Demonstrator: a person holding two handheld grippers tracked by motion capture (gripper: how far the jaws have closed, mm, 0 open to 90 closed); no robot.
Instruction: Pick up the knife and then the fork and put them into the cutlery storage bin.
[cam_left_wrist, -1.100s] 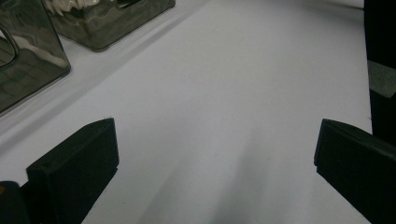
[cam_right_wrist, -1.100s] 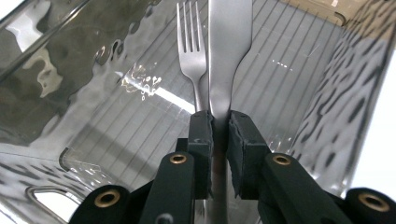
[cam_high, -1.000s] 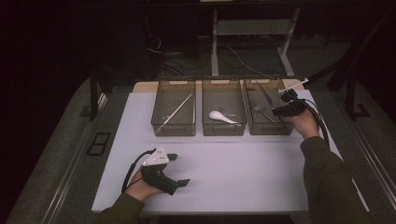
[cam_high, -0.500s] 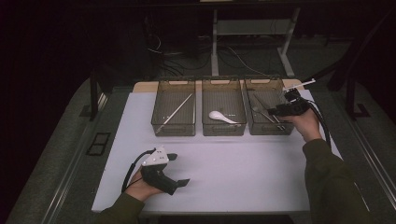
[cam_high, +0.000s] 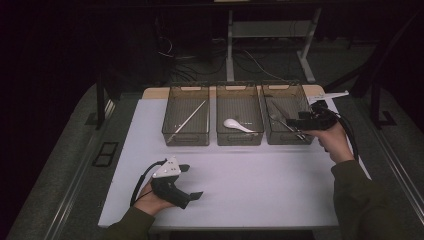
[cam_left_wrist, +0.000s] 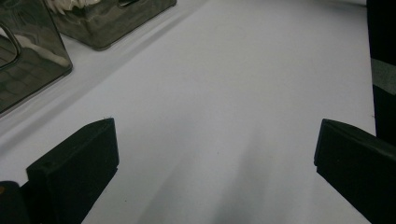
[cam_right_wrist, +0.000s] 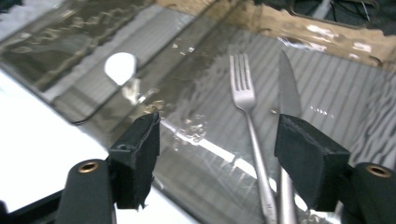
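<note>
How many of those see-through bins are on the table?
3, side by side along the far edge: the left bin holds a long thin stick, the middle bin a white spoon, the right bin a fork and knife.

Silver fork (cam_right_wrist: 247, 116) and knife (cam_right_wrist: 288, 91) (side by side) flat in the rightmost bin (cam_high: 286, 136)

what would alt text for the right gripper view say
The right gripper, jaws open and holding nothing, looks down into a clear plastic bin where a metal fork and knife lie side by side. A white spoon shows through the bin wall at left.
</note>
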